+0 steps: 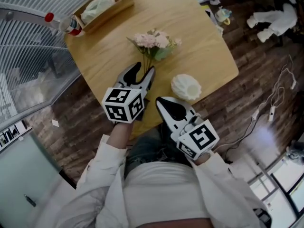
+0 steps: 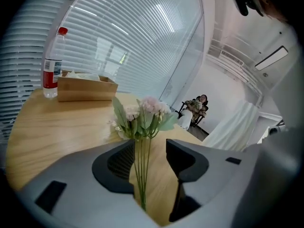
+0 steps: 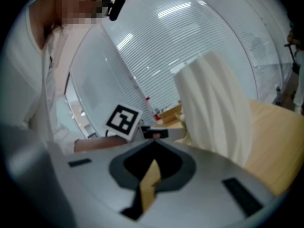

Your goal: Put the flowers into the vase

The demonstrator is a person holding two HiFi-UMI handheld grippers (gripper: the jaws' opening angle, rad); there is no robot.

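Near the middle of the round wooden surface (image 1: 199,37) lie the flowers (image 1: 154,42), pink heads toward the far side and green stems (image 2: 141,175) running back toward the person. The left gripper (image 1: 144,74) has its 2 fingers apart with the stems between them. In the left gripper view the stems sit close against the left-hand finger, with a clear gap to the other, so nothing is clamped. Just right of the stems stands the white ribbed vase (image 1: 186,87), upright and empty as far as can be seen. The right gripper (image 1: 161,102) hangs at the near edge, just short of the vase, fingers together and holding nothing. A bottle (image 1: 69,25) and a wooden box (image 1: 102,6) sit well apart at the far left.

The step in hand looks like taking hold of the flowers. Next, the left fingers would need to close on the stems, lift, turn the bunch stems-down and carry it right over the vase mouth. The thin stems could slip or splay, and the right gripper may need to steady the light vase.
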